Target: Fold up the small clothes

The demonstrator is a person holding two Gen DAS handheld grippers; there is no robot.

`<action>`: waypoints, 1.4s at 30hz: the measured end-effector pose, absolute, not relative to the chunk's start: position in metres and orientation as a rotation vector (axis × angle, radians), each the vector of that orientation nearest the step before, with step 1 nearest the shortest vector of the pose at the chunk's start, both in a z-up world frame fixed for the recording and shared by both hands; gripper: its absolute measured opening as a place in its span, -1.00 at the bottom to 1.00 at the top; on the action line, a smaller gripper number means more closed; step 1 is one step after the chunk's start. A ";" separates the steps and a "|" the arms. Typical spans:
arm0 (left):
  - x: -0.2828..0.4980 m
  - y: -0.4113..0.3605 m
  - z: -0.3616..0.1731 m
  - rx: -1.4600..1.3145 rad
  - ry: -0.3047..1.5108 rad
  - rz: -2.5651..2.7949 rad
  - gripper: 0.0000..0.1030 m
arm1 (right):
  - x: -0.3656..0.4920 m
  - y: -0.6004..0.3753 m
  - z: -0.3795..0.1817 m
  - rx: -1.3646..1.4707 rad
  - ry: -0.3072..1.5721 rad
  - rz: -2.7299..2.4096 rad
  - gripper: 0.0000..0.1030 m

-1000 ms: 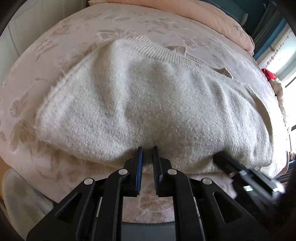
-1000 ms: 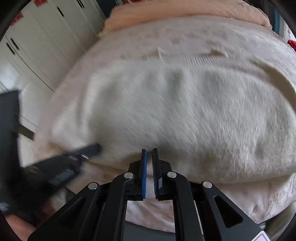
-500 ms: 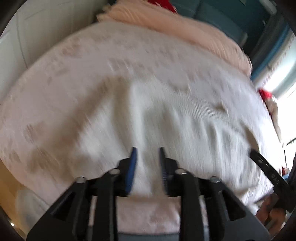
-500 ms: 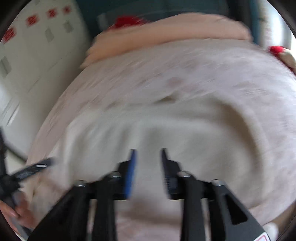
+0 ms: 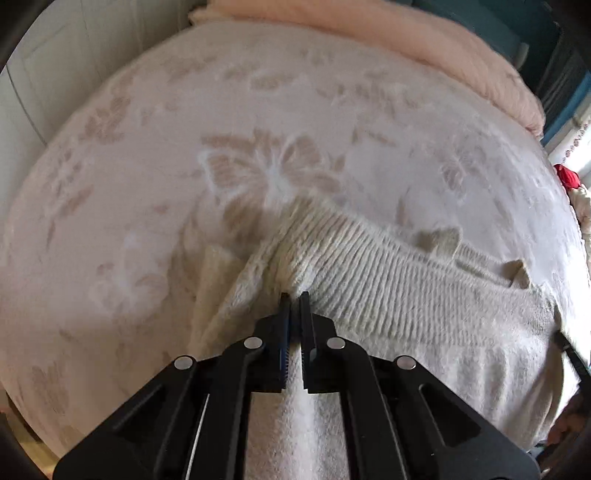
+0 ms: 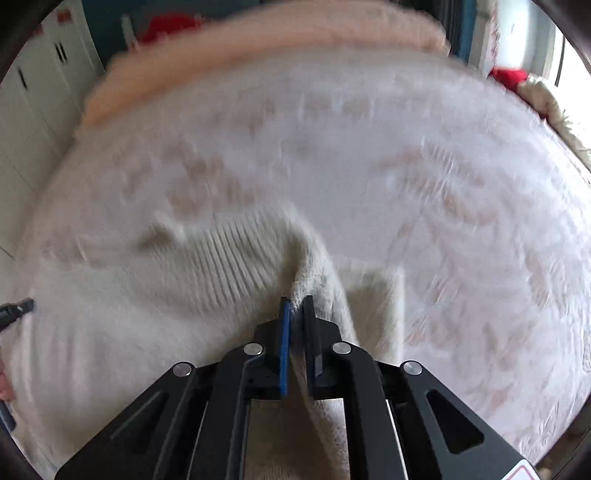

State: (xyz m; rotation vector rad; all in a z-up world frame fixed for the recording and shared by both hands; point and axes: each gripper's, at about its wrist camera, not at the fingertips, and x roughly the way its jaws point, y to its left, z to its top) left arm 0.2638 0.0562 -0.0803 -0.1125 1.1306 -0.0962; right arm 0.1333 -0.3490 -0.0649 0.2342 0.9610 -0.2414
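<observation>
A cream knitted sweater (image 5: 424, 306) lies on the bed, its ribbed hem on the far side. In the left wrist view my left gripper (image 5: 294, 296) is closing its jaws on the hem's left corner, and the knit is pinched between the pads. In the right wrist view the sweater (image 6: 155, 302) spreads to the left. My right gripper (image 6: 296, 301) is closing its jaws on the hem's right corner, with fluffy fabric bunched between the pads. A folded layer of the sweater shows beside each corner.
The bed has a pale pink cover with a butterfly pattern (image 5: 240, 110). A peach blanket (image 5: 406, 33) lies along the far edge. White cupboards (image 6: 37, 92) stand at the left, and something red (image 5: 567, 176) lies at the right edge.
Both grippers opened, travelled across the sweater from its near fold to the far ribbed hem, and closed on the hem's two corners.
</observation>
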 end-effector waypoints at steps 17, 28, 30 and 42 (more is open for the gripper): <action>0.157 0.137 -0.058 -0.407 1.049 -0.045 0.12 | 0.029 -0.294 -0.029 0.357 0.863 -0.112 -0.66; 0.102 0.149 -0.105 -0.700 1.086 0.014 0.44 | 0.052 -0.160 -0.055 0.260 0.978 0.076 -0.65; 0.109 0.151 -0.116 -0.771 1.106 0.052 0.44 | 0.065 -0.156 -0.057 0.265 0.973 0.036 -0.65; 0.116 0.163 -0.122 -0.822 1.111 0.020 0.01 | 0.093 -0.147 -0.067 0.242 1.011 -0.019 -0.71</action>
